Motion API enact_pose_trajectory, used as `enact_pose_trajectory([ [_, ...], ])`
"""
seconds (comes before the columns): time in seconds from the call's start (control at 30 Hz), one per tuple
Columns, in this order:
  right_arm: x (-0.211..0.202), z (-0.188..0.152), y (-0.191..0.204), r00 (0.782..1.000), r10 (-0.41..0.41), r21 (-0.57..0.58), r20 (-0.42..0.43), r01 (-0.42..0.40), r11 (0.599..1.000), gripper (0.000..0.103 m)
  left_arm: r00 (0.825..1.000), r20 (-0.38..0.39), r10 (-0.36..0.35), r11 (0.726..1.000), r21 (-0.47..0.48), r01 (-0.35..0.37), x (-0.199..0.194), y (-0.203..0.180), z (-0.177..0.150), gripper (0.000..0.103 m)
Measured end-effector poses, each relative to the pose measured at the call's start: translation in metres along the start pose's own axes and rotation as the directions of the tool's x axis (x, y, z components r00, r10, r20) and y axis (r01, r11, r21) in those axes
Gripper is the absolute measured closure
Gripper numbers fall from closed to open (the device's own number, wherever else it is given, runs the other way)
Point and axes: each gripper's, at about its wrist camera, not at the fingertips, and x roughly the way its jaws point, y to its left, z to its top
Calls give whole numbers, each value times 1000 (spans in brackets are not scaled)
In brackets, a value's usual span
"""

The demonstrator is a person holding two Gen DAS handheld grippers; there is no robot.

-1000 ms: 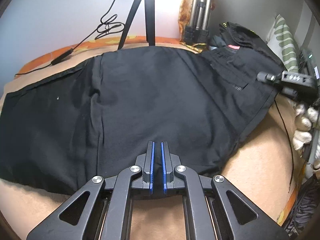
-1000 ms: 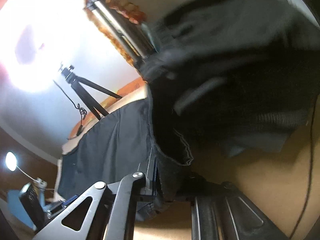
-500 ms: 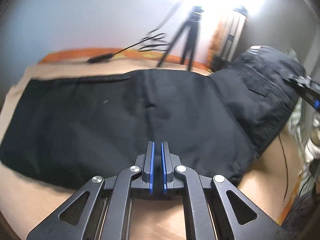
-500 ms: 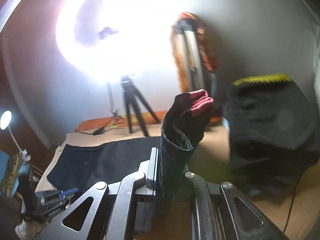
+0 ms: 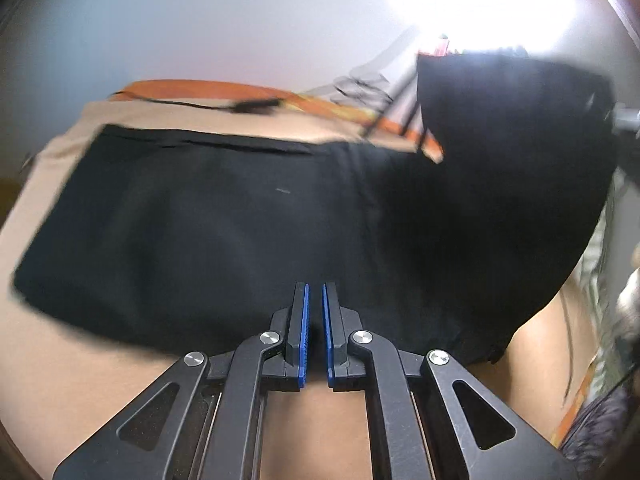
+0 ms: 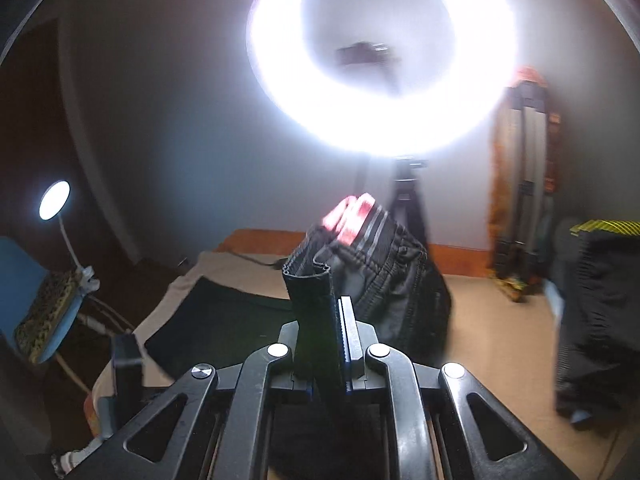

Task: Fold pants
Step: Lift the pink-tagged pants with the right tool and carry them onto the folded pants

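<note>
Black pants [image 5: 240,232] lie spread on the tan bed [image 5: 52,380], legs to the left. Their waist end [image 5: 512,168] hangs lifted at the right. My left gripper [image 5: 314,292] is at the near edge of the pants, its blue pads shut on that edge. In the right wrist view my right gripper [image 6: 338,304] is shut on the waistband [image 6: 312,300], which stands up between the fingers with a pink label [image 6: 354,216] on top. The gathered waist [image 6: 400,280] hangs just beyond it, above the flat legs [image 6: 224,324].
A bright ring light [image 6: 380,60] on a tripod [image 6: 408,208] stands behind the bed. A folded stand [image 6: 524,200] leans on the wall. Dark clothes [image 6: 600,304] are piled at the right. A black cable [image 5: 248,106] lies along the far edge. A small lamp [image 6: 54,200] glows at the left.
My right gripper has risen with the waistband and rolled upright, lifting the waist end off the bed. The left gripper has swung sideways along the near edge, still shut.
</note>
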Motion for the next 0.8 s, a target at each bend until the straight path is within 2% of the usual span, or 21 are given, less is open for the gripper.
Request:
enact_pose_trajectory([
  [0.17,53,-12,54,994,73,-22,-81,-75,997,96,997,53,63,995,-79,-59,-47,52,-7,98],
  [0.3,87,-38,97,980,117,-52,-159,-127,991,96,996,78,41,982,-186,-26,-66,86,-13,98],
  [0.47,115,-81,136,953,150,-107,-265,-184,977,96,997,79,-25,971,-235,43,-59,94,-17,98],
  [0.5,117,-88,139,948,147,-122,-282,-187,975,96,996,78,-45,968,-242,62,-59,93,-19,98],
  [0.53,118,-91,139,946,144,-127,-289,-187,974,96,994,79,-81,961,-257,98,-58,92,-21,91],
  [0.57,118,-93,136,945,147,-122,-293,-189,974,96,990,81,-113,953,-273,131,-57,92,-22,78],
  [0.6,117,-94,132,943,154,-109,-293,-193,975,97,987,83,-138,944,-289,157,-56,88,-24,74],
  [0.7,107,-91,112,938,205,-61,-281,-230,971,96,980,70,-185,936,-292,197,-50,75,-24,72],
  [0.77,104,-90,107,929,217,-62,-300,-246,967,88,977,59,-205,932,-293,213,-46,69,-23,72],
  [0.8,101,-91,103,918,236,-58,-320,-267,962,83,973,55,-223,926,-300,229,-44,67,-23,72],
])
